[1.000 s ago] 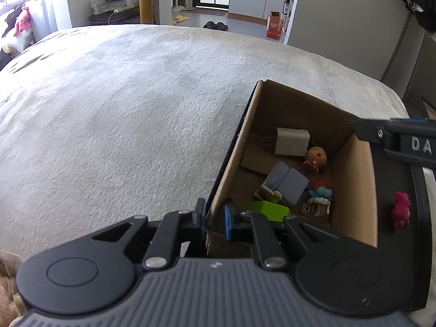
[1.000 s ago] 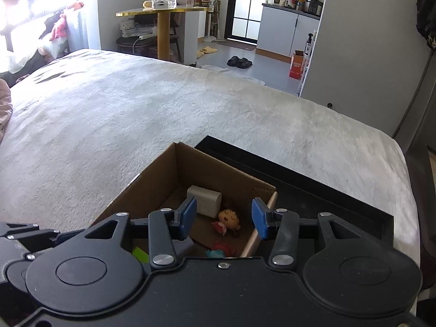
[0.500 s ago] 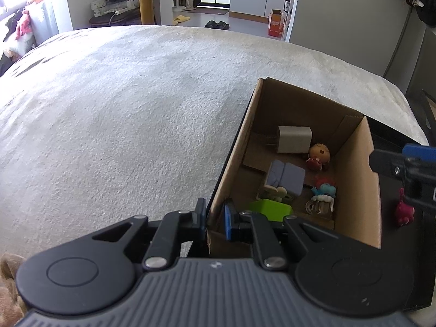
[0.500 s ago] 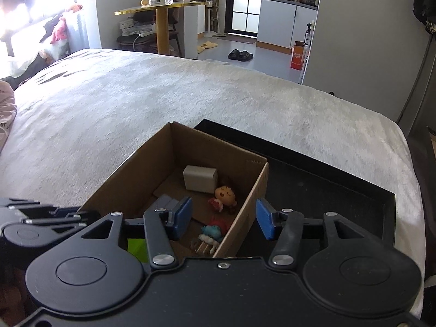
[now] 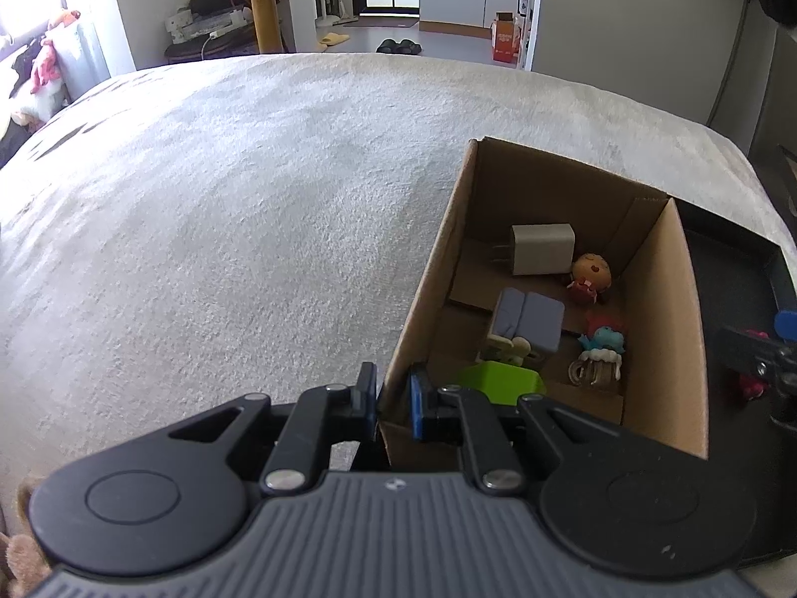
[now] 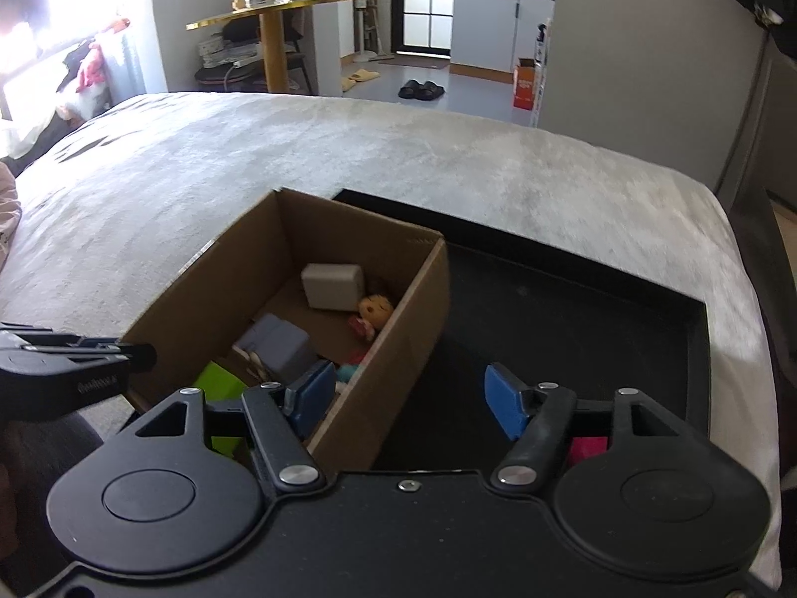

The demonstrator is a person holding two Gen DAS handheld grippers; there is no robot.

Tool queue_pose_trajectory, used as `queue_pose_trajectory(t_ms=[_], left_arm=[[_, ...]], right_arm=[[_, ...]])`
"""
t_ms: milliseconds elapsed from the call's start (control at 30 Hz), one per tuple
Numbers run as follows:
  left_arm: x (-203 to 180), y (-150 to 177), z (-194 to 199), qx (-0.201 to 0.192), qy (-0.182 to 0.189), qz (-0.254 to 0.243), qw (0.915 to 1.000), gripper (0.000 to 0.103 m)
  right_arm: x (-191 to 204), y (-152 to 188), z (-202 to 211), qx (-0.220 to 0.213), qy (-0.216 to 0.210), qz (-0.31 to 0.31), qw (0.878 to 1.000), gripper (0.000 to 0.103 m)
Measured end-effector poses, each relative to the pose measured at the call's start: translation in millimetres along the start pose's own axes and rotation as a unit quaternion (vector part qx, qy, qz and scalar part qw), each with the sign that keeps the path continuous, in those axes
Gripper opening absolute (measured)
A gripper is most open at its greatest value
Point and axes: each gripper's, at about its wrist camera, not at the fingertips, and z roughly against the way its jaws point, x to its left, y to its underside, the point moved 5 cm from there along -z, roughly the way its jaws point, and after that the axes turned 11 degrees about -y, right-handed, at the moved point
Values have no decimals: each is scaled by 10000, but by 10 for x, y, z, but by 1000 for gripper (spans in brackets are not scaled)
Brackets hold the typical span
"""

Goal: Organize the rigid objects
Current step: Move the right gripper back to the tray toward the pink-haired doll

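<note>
An open cardboard box [image 5: 667,319] stands on a black tray [image 6: 573,309] on the bed. In it lie a white charger [image 5: 545,248], a small doll [image 5: 590,276], a grey-blue block [image 5: 530,316], a green piece [image 5: 503,381] and small toys. My left gripper [image 5: 392,401] is shut on the box's near left wall. My right gripper [image 6: 408,401] is open and empty, astride the box's right wall [image 6: 393,349]. A pink toy [image 5: 752,383] lies on the tray, partly hidden behind the right gripper; it also shows in the right wrist view [image 6: 588,448].
The grey blanket [image 5: 224,209] covers the bed to the left and beyond. A gold table [image 6: 269,35], slippers [image 6: 421,89] and cabinets stand in the room behind. The bed's edge falls off at the right.
My right gripper has drawn back and to the right and opened wider, and now straddles the box's right wall. The left gripper keeps its hold on the box wall.
</note>
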Motion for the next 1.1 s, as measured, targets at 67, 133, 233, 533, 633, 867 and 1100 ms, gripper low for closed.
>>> queue_pose_trajectory(t_ms=[67,133,233,533,633,867,1100], left_arm=[[-13,0,4,-16,-49,-45,10000,12],[-18,-1,4,-25,-83,-74,9999,13],[-24,-2,0,-26,-127,-108,9999,13],[-73,2,13,-53,-290,-239,9993,13],[-87,-3,13,-60,-361,-290,9989,14],[-125,-2,21,-112,-504,-404,9979,14],[-157,5,33,-182,-597,-499,9968,14]], right_arm=[[-51,44,21,-33,44,-60,10000,67],[-101,84,35,-58,70,-133,9999,69],[-177,143,50,-77,104,-236,9996,71],[-425,364,98,-139,115,-563,9983,73],[-509,460,105,-118,90,-693,9975,73],[-736,626,119,-137,160,-984,9949,73],[-993,705,36,-142,309,-1264,9914,73]])
